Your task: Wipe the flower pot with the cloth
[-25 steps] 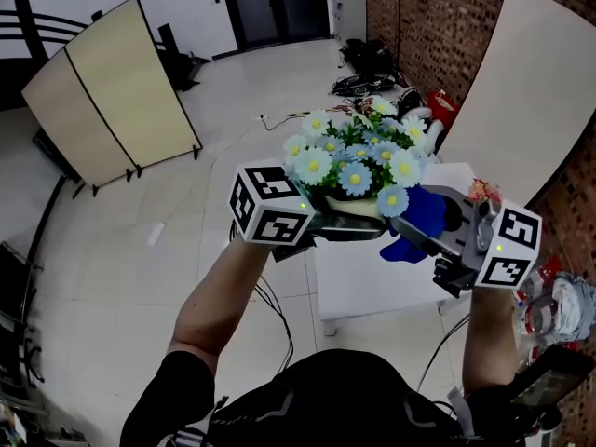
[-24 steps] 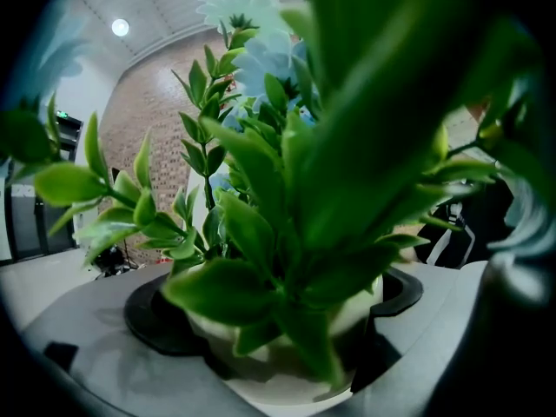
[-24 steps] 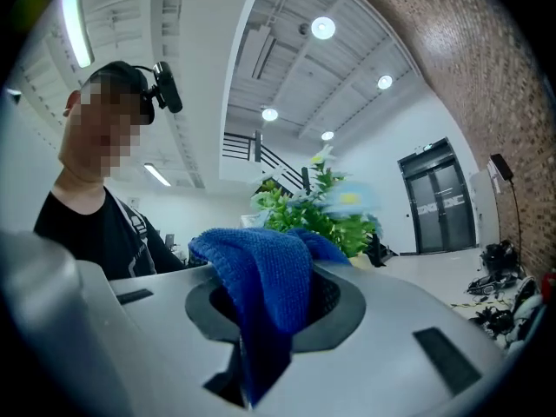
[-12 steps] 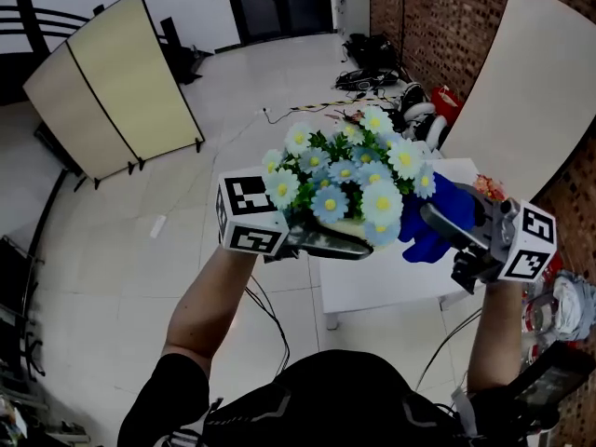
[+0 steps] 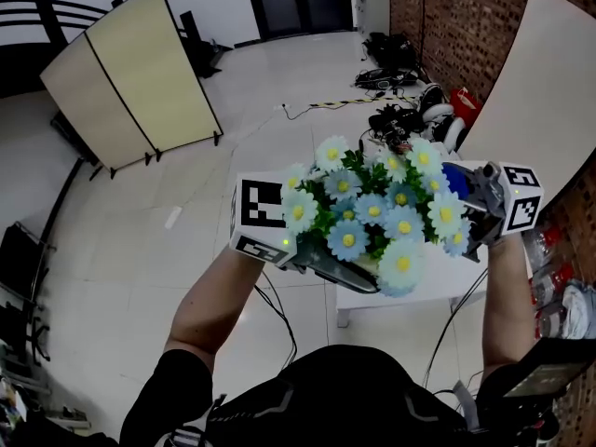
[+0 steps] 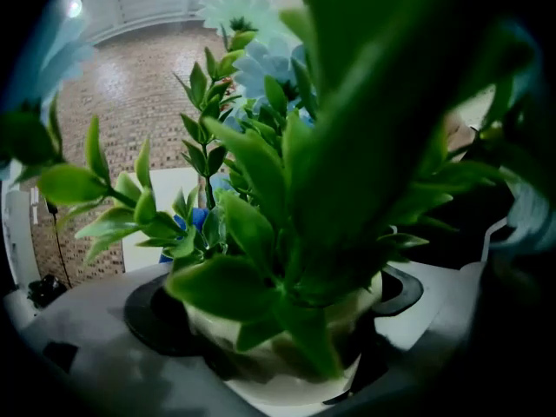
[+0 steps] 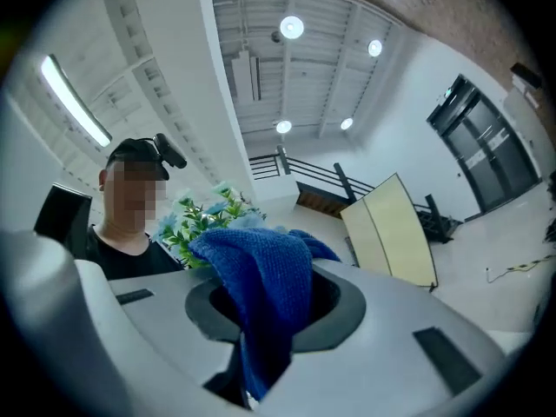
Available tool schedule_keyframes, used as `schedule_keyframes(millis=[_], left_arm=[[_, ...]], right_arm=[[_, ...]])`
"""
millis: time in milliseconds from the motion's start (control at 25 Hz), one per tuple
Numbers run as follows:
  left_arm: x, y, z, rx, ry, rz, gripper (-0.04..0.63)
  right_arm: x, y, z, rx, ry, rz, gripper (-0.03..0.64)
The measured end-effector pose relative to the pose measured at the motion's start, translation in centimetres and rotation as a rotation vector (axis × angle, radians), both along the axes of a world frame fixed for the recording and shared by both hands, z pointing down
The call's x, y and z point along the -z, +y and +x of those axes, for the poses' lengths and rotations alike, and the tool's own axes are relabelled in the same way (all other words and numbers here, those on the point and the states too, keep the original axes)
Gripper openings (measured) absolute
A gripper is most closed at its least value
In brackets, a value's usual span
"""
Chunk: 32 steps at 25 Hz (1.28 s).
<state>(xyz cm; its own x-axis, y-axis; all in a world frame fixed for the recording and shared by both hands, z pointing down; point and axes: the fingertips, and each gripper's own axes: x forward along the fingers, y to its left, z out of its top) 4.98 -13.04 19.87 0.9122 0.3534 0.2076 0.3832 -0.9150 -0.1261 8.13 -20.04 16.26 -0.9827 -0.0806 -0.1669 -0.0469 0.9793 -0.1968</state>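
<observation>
1. Aloft, the pot [image 6: 287,380] is clamped in the left gripper [image 5: 326,266], its flowers [image 5: 372,217] tipped toward the person.
2. The cloth [image 7: 261,294] is pinched in the right gripper [image 5: 477,203], just right of the flowers; the pot's wall is judged to lie leftward and lower.

Flower pot [image 6: 289,385]: smooth cream surface, glossy, ceramic look. Leaves [image 6: 226,285] above the pot: shiny moulded plastic. Cloth [image 7: 261,276] beside the pot: blue, nubby knit, matt. Right gripper [image 7: 274,307] shell: smooth matt grey plastic. Floor [image 5: 233,156] below the pot: glossy pale tile. Wall [image 5: 447,26] behind the pot: rough red brick.
</observation>
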Motion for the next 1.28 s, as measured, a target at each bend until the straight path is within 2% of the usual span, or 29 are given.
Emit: schedule_keyframes(millis=[80, 160, 400, 560, 720, 840, 1000, 1120, 1280], left_arm=[[-0.2, -0.1, -0.1, -0.006, -0.007, 0.001, 0.551], [-0.3, -0.3, -0.5, 0.004, -0.012, 0.005, 0.551], [-1.2, -1.7, -0.2, 0.071, 0.013, -0.044, 0.551], [-1.3, -1.2, 0.3, 0.041, 0.044, -0.068, 0.551], [-0.6, -0.5, 0.2, 0.0, 0.045, -0.046, 0.551], [-0.2, -0.1, 0.1, -0.012, 0.029, -0.02, 0.551], [0.0, -0.1, -0.3, -0.002, 0.018, -0.03, 0.551], [-0.3, -0.3, -0.2, 0.018, 0.015, -0.042, 0.551], [-1.5, -1.3, 0.0, 0.074, 0.014, -0.046, 0.551]], right_arm=[[-0.4, 0.7, -0.8, 0.079, 0.024, -0.002, 0.081], [-0.4, 1.5, -1.0, 0.112, 0.029, 0.004, 0.081], [-1.1, 5.1, 0.5, 0.113, 0.012, 0.021, 0.081], [-1.2, 7.9, 0.5, 0.126, 0.016, 0.055, 0.081], [-0.4, 4.7, 2.8, 0.066, -0.027, 0.028, 0.081], [-0.4, 1.7, 2.7, 0.045, -0.032, -0.012, 0.081], [-0.9, 0.8, 0.0, 0.145, 0.008, -0.044, 0.081], [-1.2, 1.5, -0.6, 0.237, 0.035, -0.018, 0.081], [-1.6, 2.5, 0.0, 0.244, 0.027, 0.003, 0.081]])
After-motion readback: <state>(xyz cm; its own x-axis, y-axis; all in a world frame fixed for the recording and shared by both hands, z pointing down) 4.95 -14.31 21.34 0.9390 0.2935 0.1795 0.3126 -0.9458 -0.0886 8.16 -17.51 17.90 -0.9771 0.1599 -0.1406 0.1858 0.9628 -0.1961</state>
